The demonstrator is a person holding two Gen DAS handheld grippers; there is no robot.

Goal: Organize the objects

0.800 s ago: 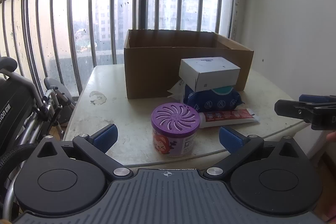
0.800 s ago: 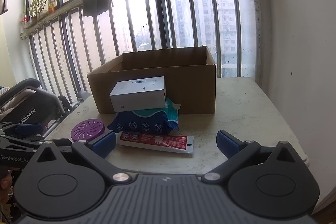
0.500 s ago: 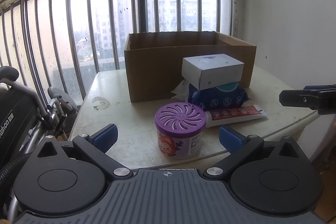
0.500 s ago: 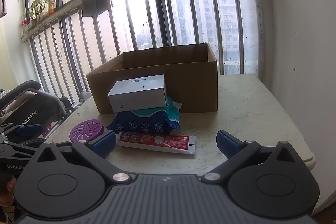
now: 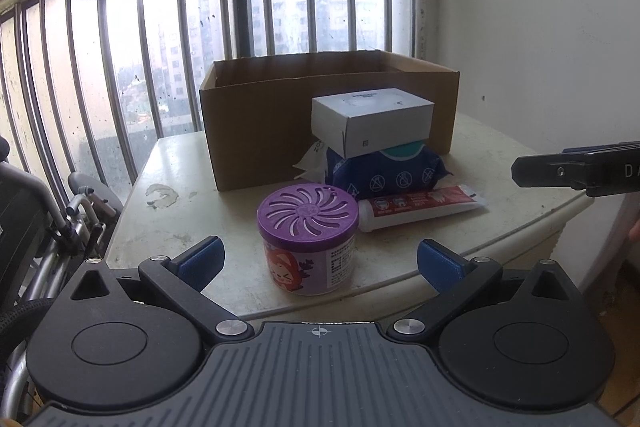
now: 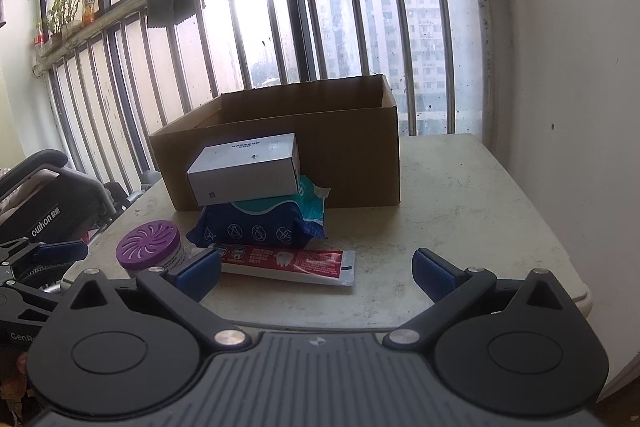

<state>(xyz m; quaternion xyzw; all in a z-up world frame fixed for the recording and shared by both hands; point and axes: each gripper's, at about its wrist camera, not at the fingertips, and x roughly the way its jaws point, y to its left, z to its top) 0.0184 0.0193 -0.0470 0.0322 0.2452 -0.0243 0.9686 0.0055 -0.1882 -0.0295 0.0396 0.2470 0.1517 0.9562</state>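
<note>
Left gripper [image 5: 318, 261] moved closer to purple-lidded jar [image 5: 307, 227] | jaws wide, empty | right gripper [image 6: 316, 269] wide, empty

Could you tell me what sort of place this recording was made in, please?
Probably an enclosed apartment balcony high up in a city: a barred window faces tower blocks, potted plants line the sill, and a worn table holds a cardboard box and toiletries, with a wheelchair beside it.
</note>
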